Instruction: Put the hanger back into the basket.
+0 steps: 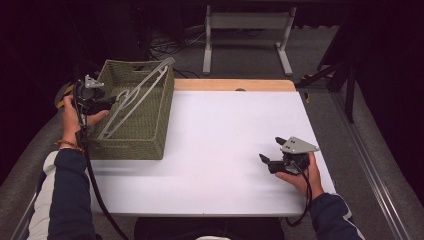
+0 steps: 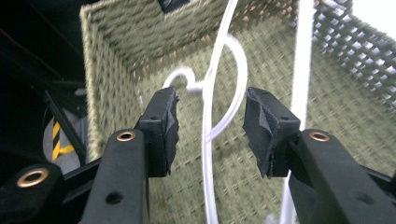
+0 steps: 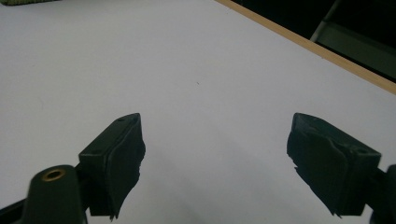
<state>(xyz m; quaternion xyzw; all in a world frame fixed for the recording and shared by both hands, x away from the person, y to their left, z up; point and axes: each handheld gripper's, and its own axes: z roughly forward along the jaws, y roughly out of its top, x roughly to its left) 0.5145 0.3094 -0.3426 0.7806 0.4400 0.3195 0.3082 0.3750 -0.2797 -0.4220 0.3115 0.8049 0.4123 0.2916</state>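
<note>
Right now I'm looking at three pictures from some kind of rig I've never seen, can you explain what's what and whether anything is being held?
A person sits at a white table and holds a hand tool with two black jaws in each hand. The high view comes from a camera above the table. The other two come from cameras that ride on the tools and look along their jaws.

On the table's left stands a green woven basket with a white clothes hanger leaning in it, one end poking over the rim.

The left gripper reaches into the basket. Its jaws are open on either side of the hanger's hook and have not closed on it.

The right gripper sits low over bare table, open and holding nothing.
</note>
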